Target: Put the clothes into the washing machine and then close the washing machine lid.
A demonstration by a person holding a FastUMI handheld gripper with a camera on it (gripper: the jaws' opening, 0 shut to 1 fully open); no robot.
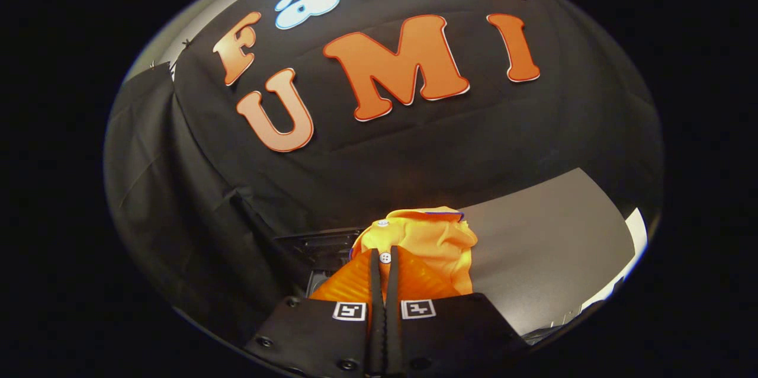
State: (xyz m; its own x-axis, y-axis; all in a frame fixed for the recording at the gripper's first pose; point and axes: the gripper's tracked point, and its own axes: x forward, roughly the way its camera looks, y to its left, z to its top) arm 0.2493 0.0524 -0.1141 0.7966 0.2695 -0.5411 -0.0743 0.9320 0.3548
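An orange garment (432, 242) with white buttons is bunched up at my fingertips, lifted off the surface. My gripper (384, 256) is shut on it, with both orange ribbed fingers (414, 283) pressed together and a fold of the cloth pinched between them. The cloth spills up and to the right beyond the tips. Just left of the fingers, low down and behind the garment, a dark opening with metal parts (320, 247) shows; I cannot tell whether it is the washing machine.
A grey flat surface (551, 242) stretches to the right of the garment, with a bright white edge (636, 236) at its far right. Black cloth walls (195, 200) close in behind and on the left.
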